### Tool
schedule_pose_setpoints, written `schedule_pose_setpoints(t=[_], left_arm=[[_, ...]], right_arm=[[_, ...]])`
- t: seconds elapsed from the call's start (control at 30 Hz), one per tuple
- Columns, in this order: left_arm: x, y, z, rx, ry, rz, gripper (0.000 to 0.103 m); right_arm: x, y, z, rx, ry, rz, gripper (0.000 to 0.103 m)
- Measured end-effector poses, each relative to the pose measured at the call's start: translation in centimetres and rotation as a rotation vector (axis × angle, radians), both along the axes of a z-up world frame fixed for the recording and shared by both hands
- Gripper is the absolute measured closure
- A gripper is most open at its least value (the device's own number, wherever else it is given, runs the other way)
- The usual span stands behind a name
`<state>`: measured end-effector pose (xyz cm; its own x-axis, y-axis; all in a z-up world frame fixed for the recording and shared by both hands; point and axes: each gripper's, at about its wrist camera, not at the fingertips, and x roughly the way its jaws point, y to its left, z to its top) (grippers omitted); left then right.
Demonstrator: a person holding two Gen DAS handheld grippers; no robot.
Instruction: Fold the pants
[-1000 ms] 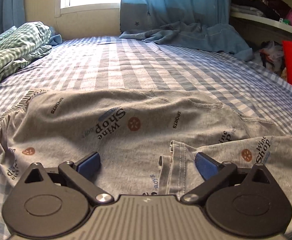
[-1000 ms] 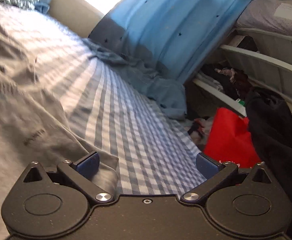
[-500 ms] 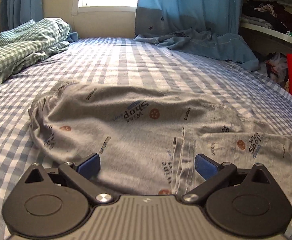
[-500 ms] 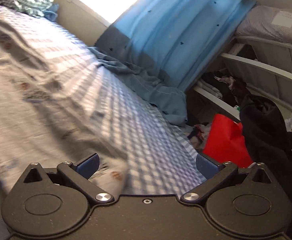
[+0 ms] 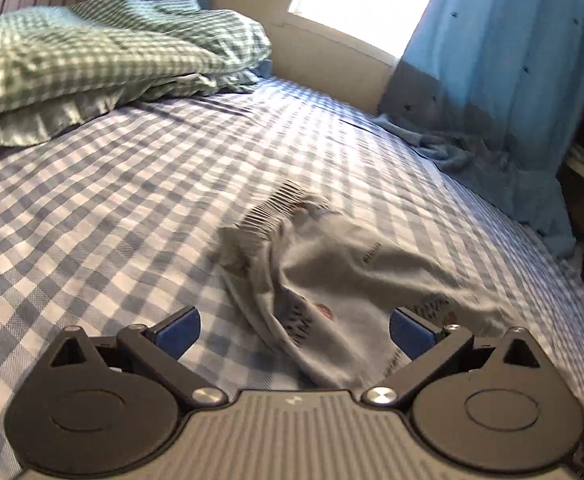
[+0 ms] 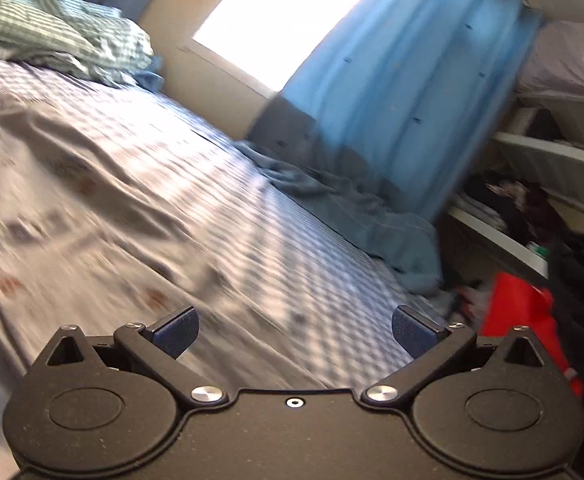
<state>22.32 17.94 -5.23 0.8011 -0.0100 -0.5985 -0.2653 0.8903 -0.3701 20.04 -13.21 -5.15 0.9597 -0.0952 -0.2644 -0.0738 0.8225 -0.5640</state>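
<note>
A: Biggest thing first?
B: Bed with a blue-and-white checked sheet (image 5: 131, 208), fills both views. Crumpled green-and-white checked duvet (image 5: 91, 44) piled at its far left corner. Long blue curtain (image 6: 404, 92) hangs beside the bright window (image 5: 364, 4), and its hem pools onto the bed edge.

A: The pants?
B: Grey printed cotton pants (image 5: 332, 280) lie bunched on the sheet, ribbed waistband (image 5: 267, 212) at the far end. Near end runs under the left gripper (image 5: 294, 330), between its blue pads. In the right wrist view the same cloth is spread on the left, heavily blurred.

A: Left jaws?
B: Wide apart, gripping nothing; the fabric sits loose between them.

A: Right?
B: Right gripper (image 6: 295, 330) also wide open, empty, over the blurred sheet near the pants' edge. Can't tell if it touches anything.

A: Smaller stuff?
B: Red bag-like item (image 6: 520, 312) off the bed's right side, dark clothes on white shelves (image 6: 504, 228) behind it.
</note>
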Motion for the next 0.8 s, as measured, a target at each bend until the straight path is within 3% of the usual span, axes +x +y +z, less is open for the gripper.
schedule_pose_setpoints(t=[0.23,0.33,0.43,0.6,0.67,0.73,0.8], left_arm=[[3.1,6.1,-2.3,-0.194,-0.029,0.109,0.000],[3.6,6.2,-2.5,-0.217,-0.051,0.109,0.000],[4.2,5.8,-2.6,-0.219,-0.054,0.095,0.001],[4.3,5.5,-3.0,-0.218,-0.070,0.151,0.005],[4.2,5.3,-3.0,-0.216,-0.080,0.176,0.012],[4.2,5.3,-3.1,-0.218,-0.084,0.185,0.035],[4.3,5.4,-3.6,-0.249,-0.074,0.194,0.050]], right_arm=[[8.5,4.7,0.3,-0.002,-0.006,0.052,0.001],[12.7,5.0,-0.9,-0.034,0.030,0.006,0.001],[15.7,4.8,-2.7,-0.056,0.140,-0.026,0.001],[12.8,4.1,-0.7,0.015,0.101,0.011,0.001],[10.4,3.9,0.3,0.034,0.088,0.051,0.001],[7.8,3.7,1.0,0.049,0.083,0.082,0.001],[5.0,3.5,1.5,0.084,0.086,0.119,0.001]])
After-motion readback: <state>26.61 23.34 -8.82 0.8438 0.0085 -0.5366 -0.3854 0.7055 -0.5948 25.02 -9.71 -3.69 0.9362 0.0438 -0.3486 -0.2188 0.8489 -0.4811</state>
